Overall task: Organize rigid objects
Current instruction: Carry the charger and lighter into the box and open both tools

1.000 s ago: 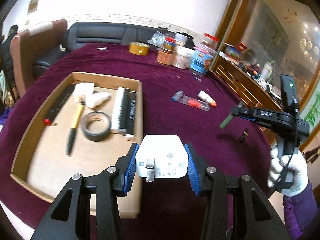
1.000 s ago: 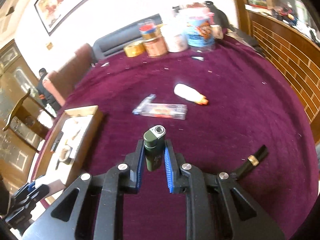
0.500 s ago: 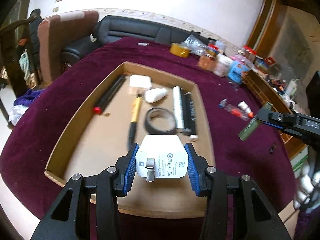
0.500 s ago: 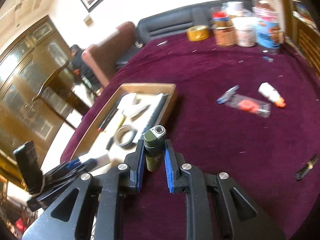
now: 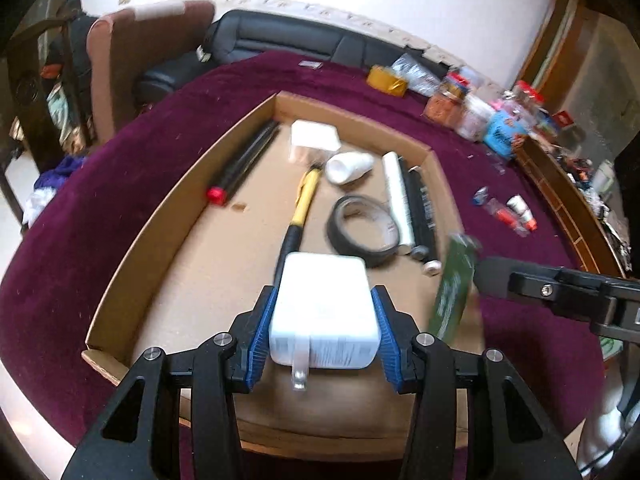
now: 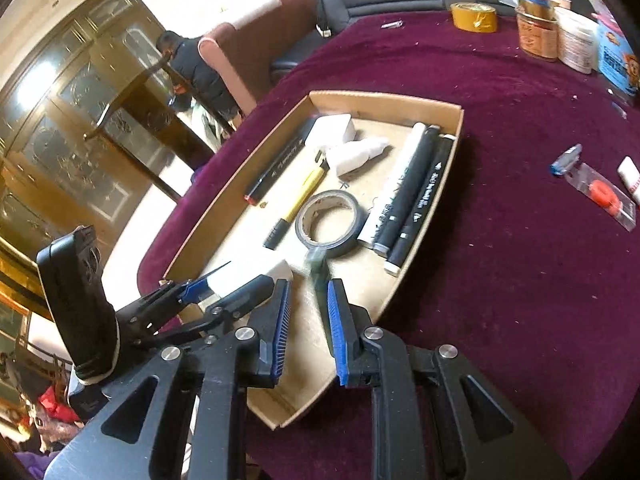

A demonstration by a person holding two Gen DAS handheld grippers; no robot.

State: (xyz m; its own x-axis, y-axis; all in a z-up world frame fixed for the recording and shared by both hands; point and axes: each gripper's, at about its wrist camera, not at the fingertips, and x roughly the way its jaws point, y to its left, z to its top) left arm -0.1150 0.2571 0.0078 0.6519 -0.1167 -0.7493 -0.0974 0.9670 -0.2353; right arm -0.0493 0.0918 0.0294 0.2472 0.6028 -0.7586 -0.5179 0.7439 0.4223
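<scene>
My left gripper (image 5: 324, 332) is shut on a white charger plug (image 5: 324, 308) and holds it over the near part of the cardboard tray (image 5: 160, 216). My right gripper (image 6: 307, 320) is open over the tray's near right corner. The green lighter (image 6: 316, 264) is a blur just beyond its fingertips, free of the pads; in the left wrist view the lighter (image 5: 454, 288) is a tilted green streak beside the right gripper's arm. The tray (image 6: 452, 168) holds a tape roll (image 6: 330, 224), a yellow pen (image 6: 300, 200), markers (image 6: 408, 192) and white pieces (image 6: 352, 152).
On the purple cloth to the right lie a clear packet with a red part (image 6: 604, 196), a white tube (image 6: 630, 174) and a small blue item (image 6: 566, 158). Jars and a yellow tape roll (image 6: 474, 18) stand at the far edge. A sofa and chair stand behind the table.
Both grippers have moved left over the tray. My right gripper has opened and let go of the green lighter, which is now blurred in motion. The left gripper tilted down with the plug.
</scene>
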